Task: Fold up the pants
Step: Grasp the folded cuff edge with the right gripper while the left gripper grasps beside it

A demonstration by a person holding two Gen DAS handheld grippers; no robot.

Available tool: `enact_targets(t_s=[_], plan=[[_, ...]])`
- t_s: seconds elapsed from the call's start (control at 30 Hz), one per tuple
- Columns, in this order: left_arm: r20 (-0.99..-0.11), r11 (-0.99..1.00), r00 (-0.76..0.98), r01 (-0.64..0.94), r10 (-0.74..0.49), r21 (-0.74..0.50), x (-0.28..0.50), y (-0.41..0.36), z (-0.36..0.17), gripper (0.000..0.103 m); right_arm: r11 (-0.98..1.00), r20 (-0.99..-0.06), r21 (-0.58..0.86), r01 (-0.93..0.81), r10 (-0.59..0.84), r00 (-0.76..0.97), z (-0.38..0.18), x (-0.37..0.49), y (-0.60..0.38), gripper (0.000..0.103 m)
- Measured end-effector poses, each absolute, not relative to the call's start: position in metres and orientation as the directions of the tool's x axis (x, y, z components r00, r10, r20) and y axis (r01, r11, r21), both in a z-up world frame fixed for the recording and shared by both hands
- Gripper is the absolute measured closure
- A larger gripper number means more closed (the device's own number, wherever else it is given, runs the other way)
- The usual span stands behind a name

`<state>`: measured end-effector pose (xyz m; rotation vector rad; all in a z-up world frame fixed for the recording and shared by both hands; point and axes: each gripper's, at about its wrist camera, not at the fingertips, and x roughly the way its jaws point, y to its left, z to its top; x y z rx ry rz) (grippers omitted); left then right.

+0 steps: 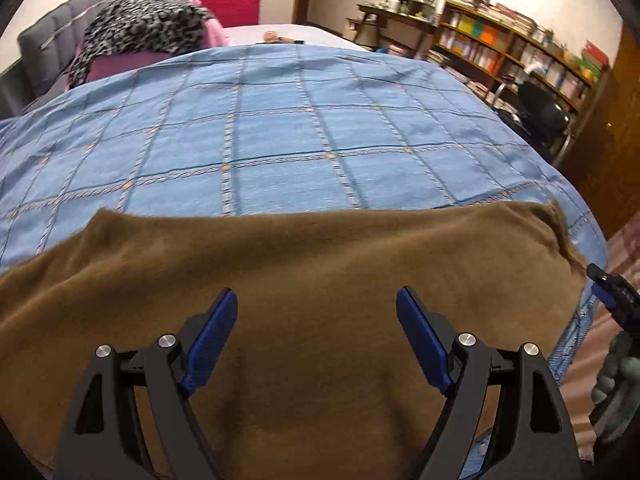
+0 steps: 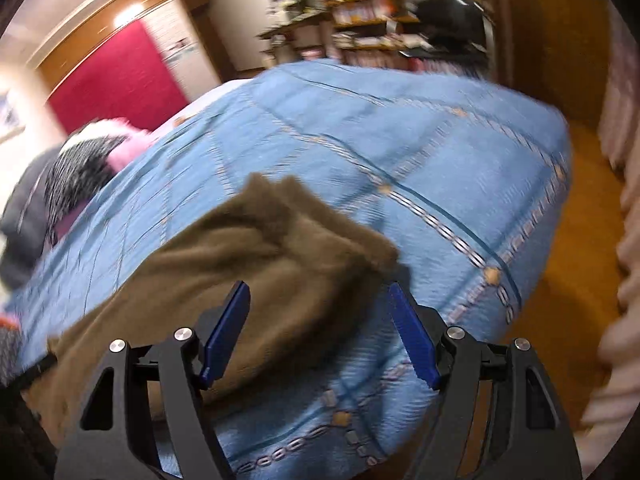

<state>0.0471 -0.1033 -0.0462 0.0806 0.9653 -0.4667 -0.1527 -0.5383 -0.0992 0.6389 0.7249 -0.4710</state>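
Observation:
Brown fleece pants (image 1: 304,280) lie flat across the near part of a bed under a blue checked bedspread (image 1: 280,128). My left gripper (image 1: 316,300) hovers over the middle of the cloth, jaws wide open, nothing between them. In the blurred right wrist view the pants (image 2: 256,256) end in a rumpled corner toward the bed's right side. My right gripper (image 2: 320,294) is open just above that corner, its left finger over the cloth, its right finger over the bedspread (image 2: 400,152). At the right edge of the left wrist view, the right gripper (image 1: 612,292) shows in a gloved hand.
A leopard-print cloth on pink bedding (image 1: 144,32) lies at the head of the bed against a grey headboard. Bookshelves (image 1: 512,44) and a black office chair (image 1: 544,108) stand beyond the bed's right side. A wooden floor (image 2: 560,272) runs along the bed's right edge.

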Motion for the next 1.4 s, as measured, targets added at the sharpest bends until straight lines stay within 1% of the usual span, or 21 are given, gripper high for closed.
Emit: enact_targets(t_s=[0.13,0.27,0.3,0.33,0.37,0.43,0.5,0.63,0.73,0.9,1.13,1.27,1.4], plan=[[-0.814,0.881,0.45,0.449,-0.367,-0.149,0.044,-0.122,-0.048,0.022,0.636,-0.736,0.487,0.598,-0.07,0.673,-0.124,-0.145,-0.554,0.027],[-0.823,0.873,0.432,0.465,-0.368,-0.146,0.042,-0.131,-0.052,0.022,0.628,-0.718,0.513,0.585,-0.06,0.693,-0.131,-0.14,-0.56,0.027],[-0.825,0.873,0.429,0.465,-0.367,-0.147,0.042,-0.133,-0.053,0.022,0.643,-0.715,0.502,0.579,-0.068,0.696,-0.131,-0.138,-0.558,0.031],[-0.827,0.873,0.425,0.464,-0.368,-0.15,0.042,-0.133,-0.054,0.022,0.656,-0.715,0.491,0.573,-0.073,0.695,-0.129,-0.136,-0.554,0.044],[-0.829,0.873,0.42,0.462,-0.37,-0.156,0.043,-0.134,-0.055,0.022,0.672,-0.719,0.475,0.568,-0.077,0.691,-0.129,-0.132,-0.553,0.05],[-0.83,0.874,0.415,0.457,-0.373,-0.165,0.044,-0.133,-0.055,0.022,0.685,-0.714,0.476,0.552,-0.065,0.697,-0.128,-0.129,-0.55,0.073],[-0.826,0.875,0.418,0.453,-0.379,-0.171,0.044,-0.132,-0.053,0.022,0.708,-0.707,0.472,0.525,-0.05,0.705,-0.123,-0.125,-0.546,0.084],[-0.818,0.876,0.42,0.441,-0.394,-0.196,0.049,-0.124,-0.049,0.022,0.798,-0.666,0.395,0.455,-0.092,0.74,-0.087,-0.122,-0.522,0.086],[-0.811,0.88,0.416,0.414,-0.411,-0.233,0.054,-0.113,-0.046,0.022,0.841,-0.625,0.38,0.385,-0.073,0.777,-0.062,-0.115,-0.503,0.086],[-0.792,0.898,0.455,0.361,-0.406,-0.253,0.062,-0.088,-0.036,0.022,0.906,-0.537,0.369,0.21,0.023,0.843,-0.016,-0.096,-0.456,0.086],[-0.762,0.91,0.499,0.262,-0.412,-0.321,0.071,-0.032,-0.025,0.022,0.92,-0.425,0.388,-0.056,0.232,0.875,0.037,-0.053,-0.377,0.086],[-0.742,0.898,0.507,0.212,-0.438,-0.385,0.073,0.0,-0.024,0.022,0.907,-0.412,0.373,-0.194,0.349,0.842,0.051,-0.032,-0.32,0.086],[-0.722,0.881,0.515,0.172,-0.462,-0.442,0.073,0.035,-0.024,0.022,0.889,-0.445,0.34,-0.306,0.439,0.781,0.044,-0.014,-0.257,0.086]])
